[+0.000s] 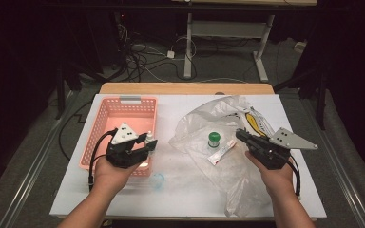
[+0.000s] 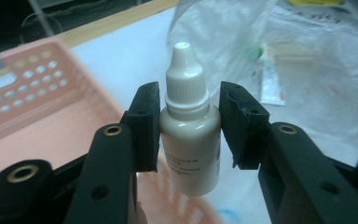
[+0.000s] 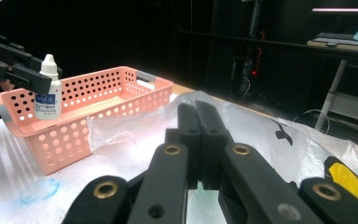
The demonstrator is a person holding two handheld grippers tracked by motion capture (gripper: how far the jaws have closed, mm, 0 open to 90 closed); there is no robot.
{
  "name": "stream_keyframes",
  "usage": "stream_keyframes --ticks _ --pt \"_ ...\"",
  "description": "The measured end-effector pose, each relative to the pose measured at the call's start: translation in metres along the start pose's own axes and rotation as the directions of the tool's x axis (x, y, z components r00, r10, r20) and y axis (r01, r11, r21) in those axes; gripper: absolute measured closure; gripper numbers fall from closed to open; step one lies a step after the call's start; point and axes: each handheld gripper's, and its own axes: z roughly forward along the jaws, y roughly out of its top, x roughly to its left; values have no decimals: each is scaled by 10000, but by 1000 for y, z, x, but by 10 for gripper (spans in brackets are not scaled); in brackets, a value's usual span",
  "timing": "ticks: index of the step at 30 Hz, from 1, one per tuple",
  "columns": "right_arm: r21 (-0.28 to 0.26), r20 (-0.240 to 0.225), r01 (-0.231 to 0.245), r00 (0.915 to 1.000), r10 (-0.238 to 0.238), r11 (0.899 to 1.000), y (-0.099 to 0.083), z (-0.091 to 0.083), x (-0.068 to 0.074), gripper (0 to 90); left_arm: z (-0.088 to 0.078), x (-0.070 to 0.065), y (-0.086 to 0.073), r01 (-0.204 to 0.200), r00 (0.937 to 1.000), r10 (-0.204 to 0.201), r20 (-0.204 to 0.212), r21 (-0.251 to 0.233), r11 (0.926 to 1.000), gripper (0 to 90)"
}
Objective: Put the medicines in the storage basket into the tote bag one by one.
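The dropper bottle (image 2: 189,135) sits upright, clamped in my left hand-held gripper (image 1: 146,145) over the pink basket's (image 1: 100,124) right rim, mid-transfer; next I lower it inside and release, my right hand-held gripper (image 1: 242,134) clenched empty by the plastic bag (image 1: 204,118).

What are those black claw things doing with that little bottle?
A person holds a gripper in each hand. The left gripper pinches a small white dropper bottle at the edge of a pink basket. The right gripper is shut, with nothing in it, over a crinkly plastic bag, where a green-capped jar and a small tube lie.
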Motion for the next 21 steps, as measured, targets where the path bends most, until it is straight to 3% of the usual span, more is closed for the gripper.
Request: stream_keyframes --ticks 9,21 --pt "-73 -9 46 10000 -47 10000 1 -1 -1 900 25 -36 11 -579 9951 583 803 -73 9983 585" --pt "-80 -10 59 10000 -59 10000 1 -1 0 900 84 -87 15 -1103 9789 1091 1730 -27 9939 584"
